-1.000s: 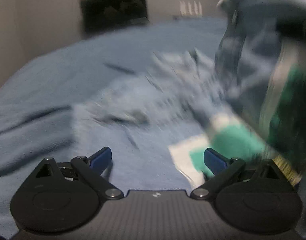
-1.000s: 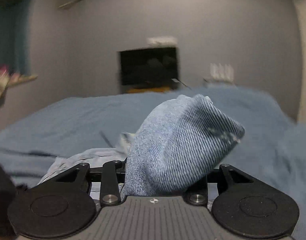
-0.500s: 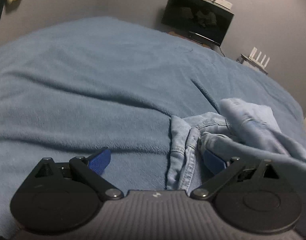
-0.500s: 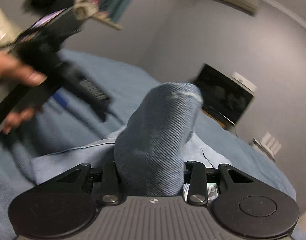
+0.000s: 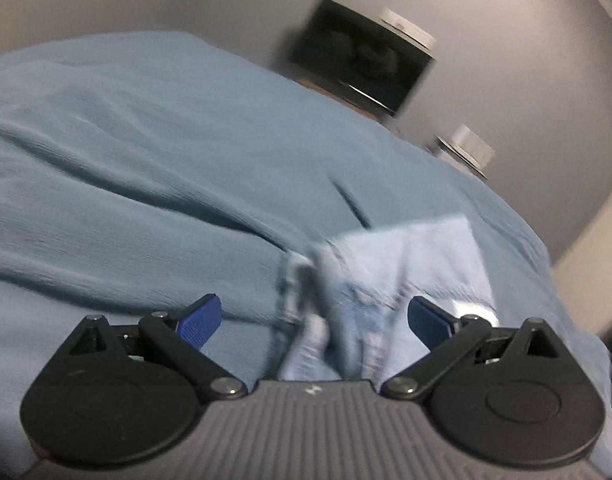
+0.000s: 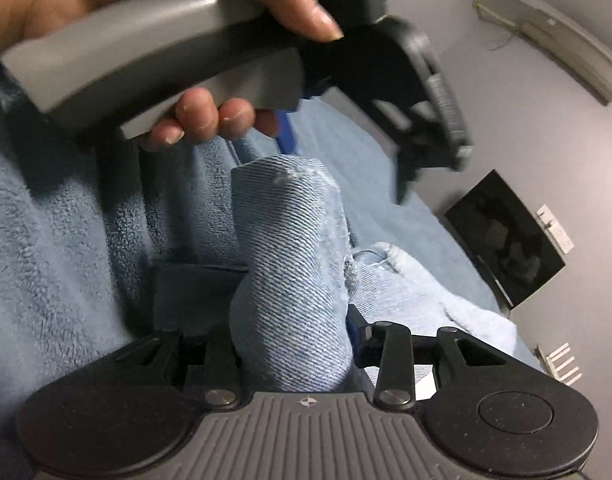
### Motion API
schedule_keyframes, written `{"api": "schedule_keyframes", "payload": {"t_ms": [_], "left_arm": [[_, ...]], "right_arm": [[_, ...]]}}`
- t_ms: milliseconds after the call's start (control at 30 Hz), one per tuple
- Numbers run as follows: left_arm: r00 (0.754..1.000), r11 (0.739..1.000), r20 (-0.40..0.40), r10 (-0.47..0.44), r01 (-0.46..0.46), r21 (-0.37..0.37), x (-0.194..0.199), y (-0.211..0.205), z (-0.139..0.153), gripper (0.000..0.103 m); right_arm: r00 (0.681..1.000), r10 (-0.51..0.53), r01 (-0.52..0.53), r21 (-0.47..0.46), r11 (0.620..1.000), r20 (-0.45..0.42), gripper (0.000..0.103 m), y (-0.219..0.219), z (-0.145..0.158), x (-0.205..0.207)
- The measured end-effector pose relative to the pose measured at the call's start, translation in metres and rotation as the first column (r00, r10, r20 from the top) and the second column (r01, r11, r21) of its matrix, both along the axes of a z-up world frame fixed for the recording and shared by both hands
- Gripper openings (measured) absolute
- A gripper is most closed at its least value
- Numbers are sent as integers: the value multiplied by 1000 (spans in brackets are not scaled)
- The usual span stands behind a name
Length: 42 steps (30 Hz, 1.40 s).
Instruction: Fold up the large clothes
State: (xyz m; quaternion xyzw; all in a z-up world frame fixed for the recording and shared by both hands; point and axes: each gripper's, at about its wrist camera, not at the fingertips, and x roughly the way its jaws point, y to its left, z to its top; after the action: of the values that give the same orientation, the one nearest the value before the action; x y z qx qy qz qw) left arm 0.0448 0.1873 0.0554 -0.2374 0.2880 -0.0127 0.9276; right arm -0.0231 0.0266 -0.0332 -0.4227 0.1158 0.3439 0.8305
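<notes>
Since the earlier frame, left gripper, jaws apart, has closed in over light-blue jeans near the blue fleece bedspread's right edge. Right gripper clamps denim. Television against grey wall.

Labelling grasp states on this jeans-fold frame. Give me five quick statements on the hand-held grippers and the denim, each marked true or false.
1. The right hand-held gripper is clamped on a bunched fold of the jeans. True.
2. The left hand-held gripper is shut on the denim. False: its blue fingers stand wide apart, with denim lying between them ungripped.
3. The jeans lie on a blue blanket. True.
4. A dark screen stands by the wall beyond the bed. True.
5. In the right wrist view, the left hand is empty. False: it grips the other gripper's grey handle.
</notes>
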Motion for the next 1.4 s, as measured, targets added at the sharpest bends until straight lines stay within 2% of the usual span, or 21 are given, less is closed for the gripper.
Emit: {"api": "schedule_keyframes", "payload": {"t_ms": [67, 167, 200, 267, 467, 600, 633, 700, 733, 800, 833, 967, 1067, 1133, 1167, 1267, 1300, 1400], "left_arm": [[999, 998, -36, -40, 42, 51, 9, -12, -6, 100], [994, 987, -105, -37, 53, 154, 19, -27, -16, 100], [992, 985, -124, -30, 51, 167, 21, -28, -21, 100], [988, 984, -154, -10, 36, 173, 23, -27, -30, 100], [983, 978, -184, 1, 37, 203, 33, -26, -40, 101], [982, 977, -187, 15, 26, 213, 37, -25, -38, 101], [983, 977, -185, 17, 23, 212, 34, -25, -38, 101], [986, 975, -165, 26, 11, 220, 29, -25, -34, 100], [987, 969, -153, 49, -10, 246, 26, -26, -31, 100], [986, 958, -138, 89, -47, 285, 17, -25, -26, 98], [987, 959, -127, 94, -56, 277, 14, -23, -24, 98], [998, 986, -18, 60, -57, 156, -14, -17, -1, 98], [1000, 991, -21, -10, 13, 137, -37, -24, 16, 98], [995, 982, -77, -57, 69, 176, -47, -34, 18, 98], [990, 970, -121, -74, 100, 223, -52, -42, 16, 98], [974, 912, -208, -89, 164, 377, -60, -64, 3, 98], [970, 898, -228, -79, 169, 407, -62, -66, -3, 98], [968, 891, -252, -9, 122, 438, -57, -56, -14, 97]], "right_arm": [[998, 12, -11, 25, 1000, -57, 53, 1, 2, 18], [986, 37, -18, 118, 993, -165, 65, -9, 12, 28], [976, 52, -17, 164, 986, -211, 70, -17, 17, 32], [951, 91, -15, 250, 968, -295, 74, -34, 26, 40], [899, 168, 31, 441, 897, -405, 75, -106, 62, 47], [893, 93, 176, 534, 827, -439, 74, -155, 82, 69], [888, 58, 221, 536, 815, -456, 72, -159, 83, 72], [866, 10, 280, 501, 819, -500, 48, -173, 80, 87], [848, 19, 283, 482, 829, -529, 44, -179, 76, 90], [818, 75, 247, 466, 850, -570, 42, -175, 64, 87], [810, 101, 215, 453, 865, -577, 41, -169, 59, 82], [839, 73, 161, 375, 913, -539, 41, -137, 30, 80], [844, 63, 157, 357, 921, -533, 42, -117, 13, 86], [849, 59, 154, 351, 924, -526, 43, -111, 10, 91], [849, 58, 156, 353, 922, -525, 44, -108, 6, 92], [848, 58, 169, 372, 913, -527, 46, -102, 1, 97], [849, 61, 169, 379, 910, -525, 46, -104, 1, 97], [837, 89, 188, 437, 879, -540, 50, -116, 10, 97]]}}
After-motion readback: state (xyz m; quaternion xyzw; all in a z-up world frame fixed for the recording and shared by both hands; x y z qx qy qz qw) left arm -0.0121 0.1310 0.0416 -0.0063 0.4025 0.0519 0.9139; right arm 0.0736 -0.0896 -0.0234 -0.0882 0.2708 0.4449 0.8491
